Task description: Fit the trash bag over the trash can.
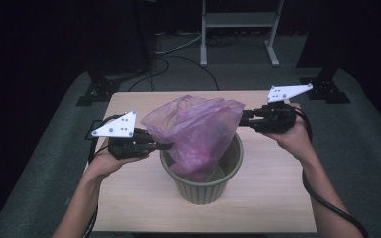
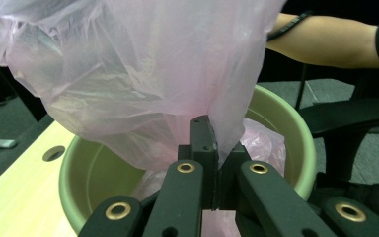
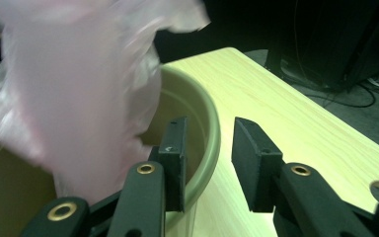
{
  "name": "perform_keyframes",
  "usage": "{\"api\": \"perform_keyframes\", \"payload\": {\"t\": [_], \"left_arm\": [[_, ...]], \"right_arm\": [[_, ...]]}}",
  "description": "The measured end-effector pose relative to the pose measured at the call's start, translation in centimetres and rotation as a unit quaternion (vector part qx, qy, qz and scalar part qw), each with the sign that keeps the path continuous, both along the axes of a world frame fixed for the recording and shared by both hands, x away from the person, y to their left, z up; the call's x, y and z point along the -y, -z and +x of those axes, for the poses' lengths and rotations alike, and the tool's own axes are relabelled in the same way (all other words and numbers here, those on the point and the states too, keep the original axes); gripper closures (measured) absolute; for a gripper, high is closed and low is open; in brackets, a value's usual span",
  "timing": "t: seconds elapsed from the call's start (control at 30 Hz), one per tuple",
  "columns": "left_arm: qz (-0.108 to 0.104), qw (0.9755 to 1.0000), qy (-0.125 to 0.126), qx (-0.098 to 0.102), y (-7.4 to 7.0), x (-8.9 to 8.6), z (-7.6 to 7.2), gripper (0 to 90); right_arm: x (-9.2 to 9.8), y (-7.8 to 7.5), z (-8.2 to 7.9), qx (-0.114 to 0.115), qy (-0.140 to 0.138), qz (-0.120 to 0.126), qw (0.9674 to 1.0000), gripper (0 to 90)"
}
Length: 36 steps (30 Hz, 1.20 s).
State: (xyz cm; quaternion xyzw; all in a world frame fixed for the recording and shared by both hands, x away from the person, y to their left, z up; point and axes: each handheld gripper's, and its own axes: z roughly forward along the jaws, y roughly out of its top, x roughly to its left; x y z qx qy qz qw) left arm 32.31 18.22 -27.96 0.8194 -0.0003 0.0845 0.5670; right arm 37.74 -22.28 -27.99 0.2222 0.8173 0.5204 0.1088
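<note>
1. The pink plastic bag [image 1: 198, 134] hangs partly inside the green bin [image 1: 203, 191] near the table's [image 1: 278, 198] front edge.
2. The left gripper [image 1: 166, 146], held level, is clamped on the bag's side.
3. The right gripper [image 3: 208, 163], level, stands apart, pinching nothing.
4. The bag's bottom is hidden inside the bin.

Light wooden table [image 1: 273, 198] on grey carpet [image 1: 367, 148]; white metal frame [image 1: 238, 22] and black cables [image 1: 178, 59] beyond.

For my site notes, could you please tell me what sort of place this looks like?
Probably a lab or recording studio: a small wooden table on grey carpet, dark surroundings, loose floor cables and a metal stand behind it.
</note>
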Motion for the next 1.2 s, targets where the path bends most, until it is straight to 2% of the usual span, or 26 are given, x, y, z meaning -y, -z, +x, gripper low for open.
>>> {"api": "perform_keyframes", "payload": {"t": [0.07,0.1,0.13,0.17,0.23,0.3,0.43,0.57,0.6,0.67,0.73,0.77,0.87,1.03,1.2], "left_arm": [[0.001,1.0000,0.002,0.001,0.0,0.0,0.0,89.6],[0.001,1.0000,0.002,0.001,0.0,0.0,0.0,89.6],[0.001,1.0000,0.001,0.002,0.0,0.0,0.1,89.6],[0.001,1.0000,-0.001,0.003,0.0,0.0,0.2,89.6],[0.004,1.0000,-0.003,0.005,0.0,0.2,0.4,89.6],[0.004,1.0000,-0.004,0.005,0.0,0.3,0.5,89.6],[0.008,1.0000,-0.001,0.004,0.2,1.0,0.7,89.6],[0.015,0.9998,0.008,0.007,0.3,1.9,0.8,89.7],[0.015,0.9998,0.008,0.007,0.3,2.1,0.8,89.6],[0.019,0.9998,0.006,0.008,0.3,2.2,0.8,89.6],[0.023,0.9997,-0.001,0.010,0.4,1.9,0.8,89.7],[0.023,0.9997,-0.009,0.009,0.5,1.4,0.9,89.8],[0.018,0.9996,-0.019,0.010,0.6,0.7,0.9,89.8],[0.017,0.9992,-0.035,0.013,0.8,-0.6,0.8,89.8],[0.012,0.9987,-0.048,0.011,1.0,-1.5,0.9,89.9]], "right_arm": [[-0.6,-0.1,0.5,-0.005,-0.011,0.007,0.9999,66.4],[-1.3,-0.3,0.5,-0.008,-0.040,0.019,0.9990,66.2],[-1.3,-0.3,0.5,-0.008,-0.040,0.019,0.9990,66.2],[-1.7,-0.3,0.4,-0.009,-0.052,0.023,0.9983,65.9],[-3.1,-0.3,-0.4,-0.009,-0.097,0.022,0.9950,63.8],[-3.4,-0.3,-0.6,-0.008,-0.105,0.021,0.9942,62.9],[-5.3,-0.4,-1.7,-0.007,-0.142,0.014,0.9898,58.0],[-6.4,-0.4,-2.1,-0.002,-0.147,0.006,0.9891,58.4],[-6.6,-0.4,-2.2,-0.001,-0.149,0.006,0.9888,62.1],[-7.0,-0.5,-2.5,0.008,-0.149,-0.005,0.9888,77.8],[-7.0,-0.5,-2.8,0.013,-0.149,-0.013,0.9887,87.5],[-6.7,-0.5,-3.1,0.016,-0.142,-0.021,0.9895,89.5],[-6.0,-0.5,-3.3,0.015,-0.136,-0.023,0.9903,90.0],[-3.4,-0.5,-3.9,0.014,-0.110,-0.027,0.9935,90.0],[-1.8,-0.6,-4.5,0.015,-0.095,-0.028,0.9950,90.0]]}}
